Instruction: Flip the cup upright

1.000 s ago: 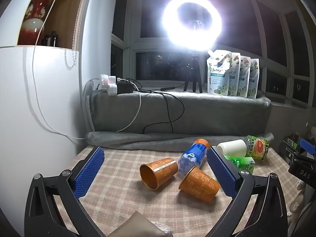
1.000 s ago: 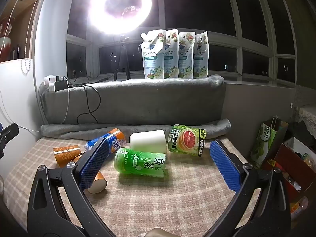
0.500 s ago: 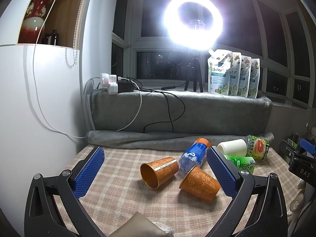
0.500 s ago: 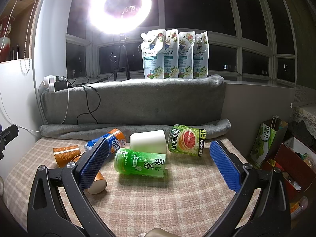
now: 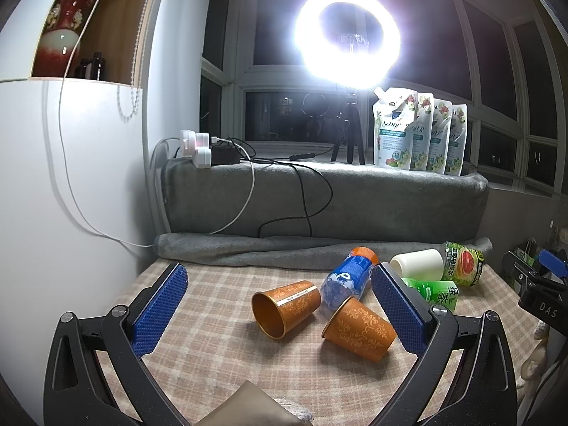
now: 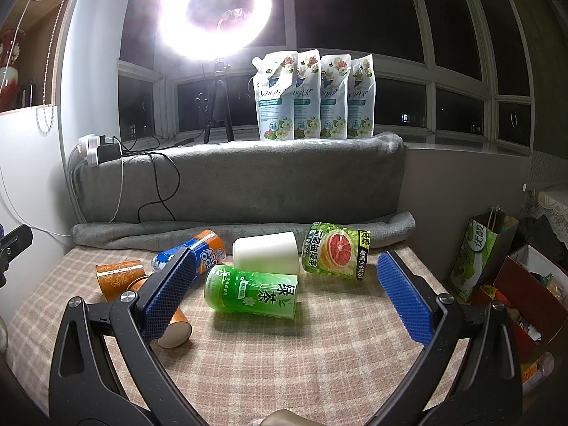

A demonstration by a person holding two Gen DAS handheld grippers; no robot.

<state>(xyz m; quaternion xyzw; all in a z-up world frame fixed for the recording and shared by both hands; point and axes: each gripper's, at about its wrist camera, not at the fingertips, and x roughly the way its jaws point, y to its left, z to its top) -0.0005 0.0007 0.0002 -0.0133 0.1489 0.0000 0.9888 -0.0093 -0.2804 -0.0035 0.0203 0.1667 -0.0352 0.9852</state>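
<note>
Several cups lie on their sides on the checked cloth. An orange patterned cup [image 5: 285, 307] points its mouth toward me, a second orange cup [image 5: 358, 328] lies to its right, and both show in the right wrist view [image 6: 119, 275] [image 6: 175, 326]. A white cup [image 6: 266, 252] lies behind a green tea cup [image 6: 252, 293]. My left gripper [image 5: 280, 305] is open and empty, with the first orange cup between its blue pads. My right gripper [image 6: 287, 291] is open and empty around the green cup.
A blue bottle [image 5: 349, 277] and a grapefruit-label can [image 6: 335, 255] lie among the cups. A grey blanket roll [image 6: 245, 229] backs the cloth. A white cabinet [image 5: 71, 195] stands left. Bags and boxes [image 6: 497, 269] stand off the right edge. A ring light [image 5: 349, 42] glares behind.
The left gripper has crept slightly forward toward the orange cups. The right gripper and the objects have barely moved.
</note>
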